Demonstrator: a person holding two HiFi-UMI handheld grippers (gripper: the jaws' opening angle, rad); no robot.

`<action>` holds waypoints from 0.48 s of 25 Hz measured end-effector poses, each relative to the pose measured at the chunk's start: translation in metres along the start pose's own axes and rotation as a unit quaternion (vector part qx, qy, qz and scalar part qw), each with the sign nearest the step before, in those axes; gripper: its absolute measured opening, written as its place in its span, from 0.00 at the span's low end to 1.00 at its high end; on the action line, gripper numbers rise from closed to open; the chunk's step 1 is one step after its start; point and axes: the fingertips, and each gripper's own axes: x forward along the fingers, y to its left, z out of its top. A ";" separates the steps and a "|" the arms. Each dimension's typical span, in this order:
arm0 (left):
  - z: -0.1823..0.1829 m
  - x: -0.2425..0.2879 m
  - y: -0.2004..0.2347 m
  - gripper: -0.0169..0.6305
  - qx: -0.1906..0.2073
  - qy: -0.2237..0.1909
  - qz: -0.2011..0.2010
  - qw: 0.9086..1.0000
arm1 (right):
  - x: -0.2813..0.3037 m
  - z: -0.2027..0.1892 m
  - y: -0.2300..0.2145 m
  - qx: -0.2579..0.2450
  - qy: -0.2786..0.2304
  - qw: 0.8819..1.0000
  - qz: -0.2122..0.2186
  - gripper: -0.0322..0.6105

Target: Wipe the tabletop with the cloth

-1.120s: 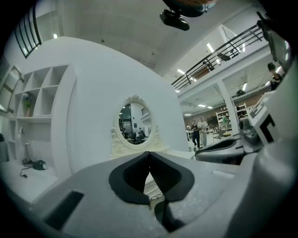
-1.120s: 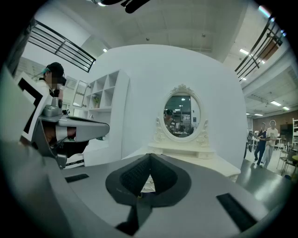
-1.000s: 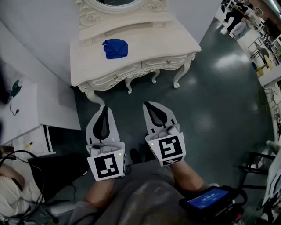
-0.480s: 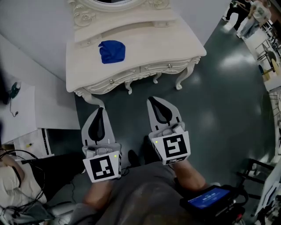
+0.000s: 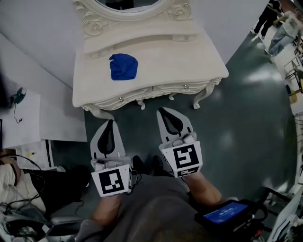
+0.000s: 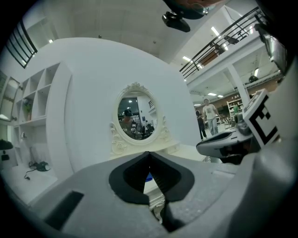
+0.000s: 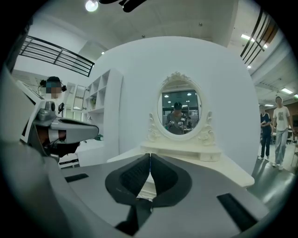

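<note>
1. Cloth [image 5: 123, 66]: blue, bunched, lying on the left half of the desk [image 5: 175, 66], below the mirror [image 5: 130, 4] and back from the front edge. Nothing touches it.
2. Left gripper [image 5: 110, 122]: jaws fully together, holding nothing. Right gripper [image 5: 161, 112]: the same, closed and empty. Both hang over the floor [image 5: 246, 123], short of the desk front and well apart from the cloth.
3. Step, as I judge it: reach for the cloth; no wiping has begun.
4. How to do it well:
   - Use the left gripper, since the cloth sits more on its side.
   - Spread the jaws before they cross the desk edge.
   - Come in over the carved front, not into it.
   - Pinch the highest fold so that plenty of cloth trails under for wiping.
   - Keep the right gripper clear of the mirror frame.
5. Writing: no brand or label reads anywhere. The marker cubes [image 5: 112, 182] show only black-and-white square patterns. The screen [image 5: 222, 213] at the person's side glows blue, too small to read.
</note>
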 end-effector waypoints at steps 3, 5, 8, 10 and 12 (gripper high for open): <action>0.002 0.013 0.009 0.04 -0.002 0.000 0.011 1.000 | 0.017 0.004 -0.002 -0.005 0.000 1.000 0.013 0.07; 0.002 0.023 0.016 0.04 -0.002 -0.002 0.017 1.000 | 0.031 0.007 -0.005 -0.003 -0.001 1.000 0.015 0.07; -0.003 0.041 0.029 0.04 -0.005 0.001 0.023 1.000 | 0.053 0.006 -0.008 -0.004 -0.001 1.000 0.017 0.07; -0.009 0.054 0.037 0.04 -0.009 0.002 0.024 1.000 | 0.068 0.004 -0.010 -0.006 0.003 1.000 0.017 0.07; -0.014 0.069 0.047 0.04 -0.015 0.004 0.025 1.000 | 0.085 0.003 -0.011 -0.007 0.008 1.000 0.017 0.07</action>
